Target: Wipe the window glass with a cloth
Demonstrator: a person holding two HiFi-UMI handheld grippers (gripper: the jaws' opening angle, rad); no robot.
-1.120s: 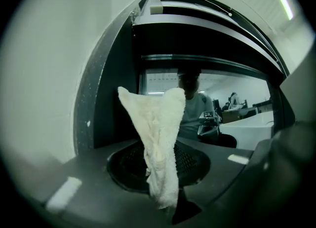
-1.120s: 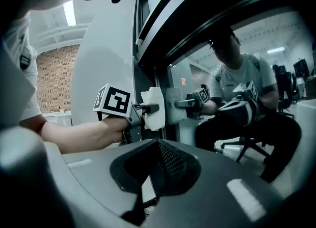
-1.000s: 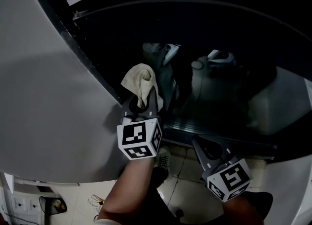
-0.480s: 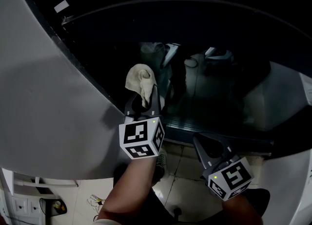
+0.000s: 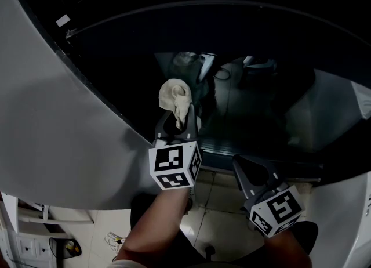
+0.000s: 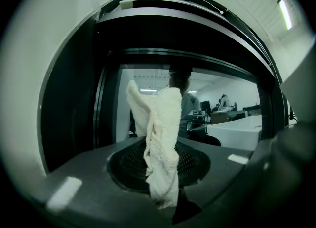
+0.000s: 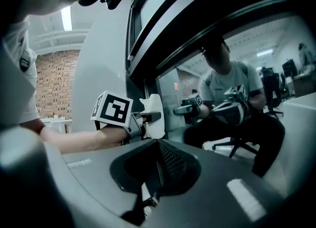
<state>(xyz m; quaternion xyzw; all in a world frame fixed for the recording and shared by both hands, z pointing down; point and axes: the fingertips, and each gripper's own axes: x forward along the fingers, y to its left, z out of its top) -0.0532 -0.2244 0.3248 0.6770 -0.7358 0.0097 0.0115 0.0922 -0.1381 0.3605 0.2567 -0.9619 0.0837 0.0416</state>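
Observation:
A crumpled cream cloth point(image 5: 177, 98) sticks up out of my left gripper point(image 5: 178, 123), which is shut on it and holds it against the lower left part of the dark window glass point(image 5: 272, 98). In the left gripper view the cloth point(image 6: 160, 133) stands upright between the jaws, with the glass point(image 6: 222, 118) right behind it. My right gripper point(image 5: 246, 171) hangs lower and to the right, below the glass, shut with nothing in it. The right gripper view looks past its closed jaws at the left gripper point(image 7: 148, 117) and cloth point(image 7: 154, 118) on the glass point(image 7: 237, 74).
A broad grey frame panel point(image 5: 58, 133) curves along the left of the window. The dark lower sill point(image 5: 261, 156) runs under the glass. Tiled floor point(image 5: 214, 226) and wall sockets point(image 5: 23, 243) lie below. The glass reflects a seated person and both grippers.
My left gripper has slid a little to the right along the glass with the cloth. The right gripper has hardly moved.

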